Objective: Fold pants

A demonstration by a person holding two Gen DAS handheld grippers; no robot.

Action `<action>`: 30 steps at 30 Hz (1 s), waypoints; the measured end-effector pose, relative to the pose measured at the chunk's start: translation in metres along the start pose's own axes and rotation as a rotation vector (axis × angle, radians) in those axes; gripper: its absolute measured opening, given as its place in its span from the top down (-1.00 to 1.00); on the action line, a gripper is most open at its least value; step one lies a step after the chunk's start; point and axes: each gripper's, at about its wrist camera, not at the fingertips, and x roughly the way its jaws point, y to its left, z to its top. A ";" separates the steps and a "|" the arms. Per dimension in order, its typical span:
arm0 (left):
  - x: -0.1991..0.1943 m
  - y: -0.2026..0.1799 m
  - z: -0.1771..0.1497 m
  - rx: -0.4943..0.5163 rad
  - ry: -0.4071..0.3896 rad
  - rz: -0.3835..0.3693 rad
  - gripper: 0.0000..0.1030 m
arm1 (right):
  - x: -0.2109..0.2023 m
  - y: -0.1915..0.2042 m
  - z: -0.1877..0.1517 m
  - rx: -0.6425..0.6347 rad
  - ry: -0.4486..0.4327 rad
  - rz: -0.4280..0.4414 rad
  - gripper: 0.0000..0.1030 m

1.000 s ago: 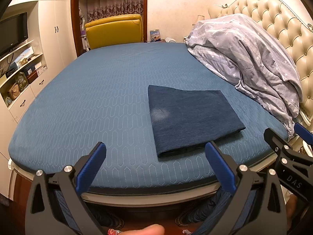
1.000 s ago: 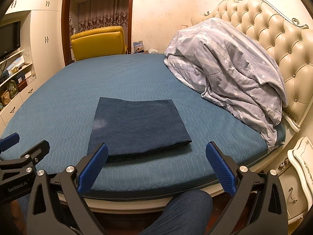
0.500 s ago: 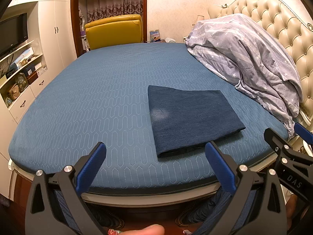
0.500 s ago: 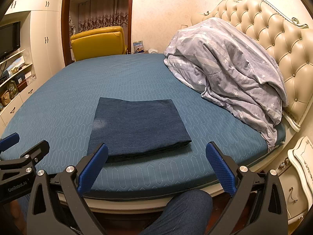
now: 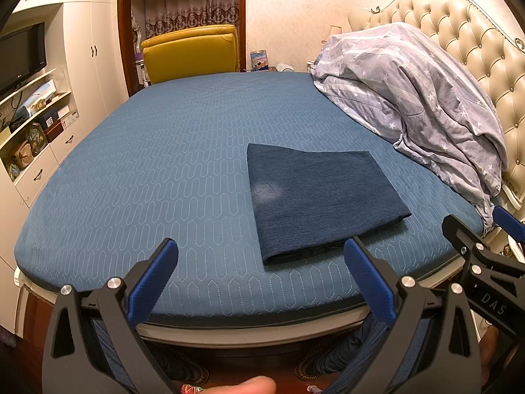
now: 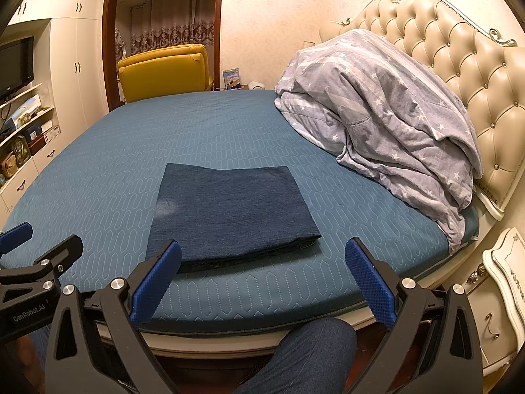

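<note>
The dark blue pants (image 5: 320,197) lie folded into a flat rectangle on the blue bed (image 5: 164,170), near its front edge; they also show in the right wrist view (image 6: 229,210). My left gripper (image 5: 261,279) is open and empty, held back off the bed's front edge, left of the pants. My right gripper (image 6: 259,279) is open and empty, in front of the pants and clear of them. Each gripper shows at the edge of the other's view.
A crumpled grey star-print duvet (image 6: 377,124) is piled against the tufted headboard (image 6: 459,65) at the right. A yellow armchair (image 5: 190,52) stands beyond the bed. White cabinets with shelves (image 5: 32,124) line the left wall. A white nightstand (image 6: 502,282) stands at the right.
</note>
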 end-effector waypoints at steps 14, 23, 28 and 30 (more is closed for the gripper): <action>0.000 -0.002 0.000 0.000 -0.001 0.001 -0.97 | 0.001 -0.001 0.000 0.000 0.001 0.001 -0.88; 0.001 -0.008 -0.002 0.001 0.003 -0.008 -0.97 | 0.001 -0.002 0.001 0.000 0.001 0.001 -0.88; -0.002 -0.012 -0.006 0.016 -0.022 -0.041 -0.97 | 0.001 -0.002 0.000 -0.001 0.003 0.002 -0.88; -0.001 -0.014 -0.006 0.025 -0.024 -0.067 -0.97 | 0.001 -0.003 -0.002 0.001 0.005 0.000 -0.88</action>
